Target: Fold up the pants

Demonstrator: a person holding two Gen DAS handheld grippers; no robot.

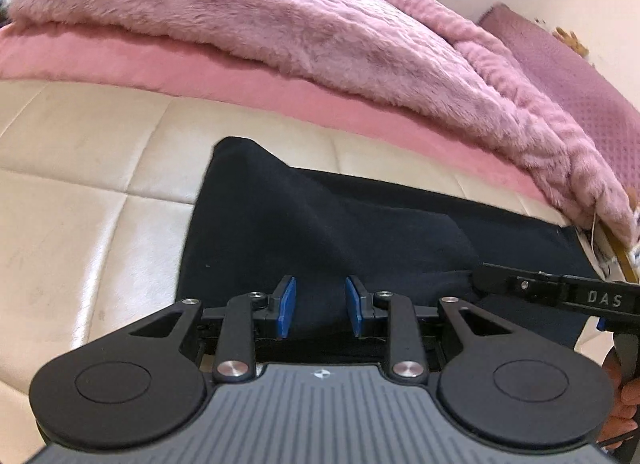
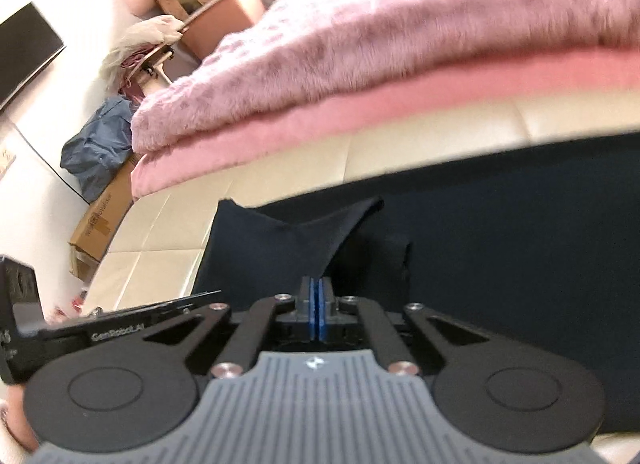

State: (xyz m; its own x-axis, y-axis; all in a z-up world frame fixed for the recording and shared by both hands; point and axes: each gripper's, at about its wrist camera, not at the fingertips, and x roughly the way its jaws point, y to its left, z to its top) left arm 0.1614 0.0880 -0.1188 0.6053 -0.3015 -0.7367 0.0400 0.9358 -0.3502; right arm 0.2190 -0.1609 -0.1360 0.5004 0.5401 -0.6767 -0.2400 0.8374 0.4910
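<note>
Careful: your left gripper (image 1: 320, 306) sits parted over the dark pants (image 1: 320, 223), gripping nothing, so that side could sag or slide on the slick cream mattress (image 1: 100, 183). Your right gripper (image 2: 319, 314) is pinched together on a raised fold; a thin bite may slip. Count: one pants, two grippers, one pink blanket (image 1: 280, 23).

Left claw (image 1: 321, 306) spread wide; right claw (image 2: 319, 308) pressed closed.
</note>
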